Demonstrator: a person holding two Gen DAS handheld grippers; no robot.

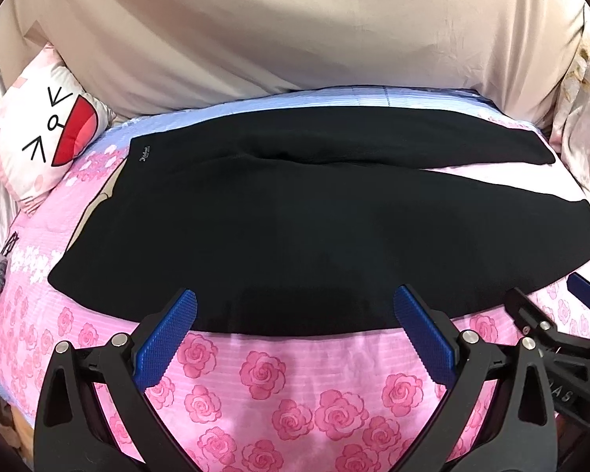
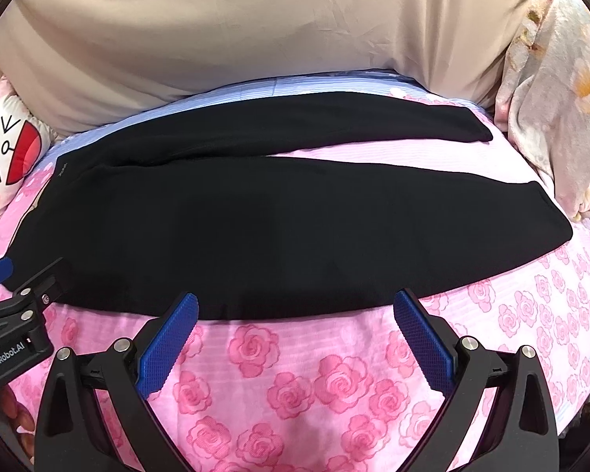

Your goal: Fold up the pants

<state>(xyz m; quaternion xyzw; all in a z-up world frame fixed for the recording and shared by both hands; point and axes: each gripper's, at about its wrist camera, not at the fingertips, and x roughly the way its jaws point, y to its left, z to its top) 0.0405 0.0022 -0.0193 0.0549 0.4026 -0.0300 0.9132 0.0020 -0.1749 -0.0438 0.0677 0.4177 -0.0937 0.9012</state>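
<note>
Black pants (image 1: 295, 212) lie spread flat on the bed, on a pink rose-print bedspread (image 1: 263, 377), waistband toward the cartoon-face pillow (image 1: 39, 133), the two legs splaying apart toward the floral quilt (image 2: 562, 110). Their small waistband label is too tiny to read, and folds in the dark cloth are hard to make out. Left claw (image 1: 295, 306) hangs just over the near edge of the pants, blue pads wide apart, gripping nothing. Right claw (image 2: 295, 306) sits beside it, likewise wide and empty; in the left view it is partly cut off.
</note>
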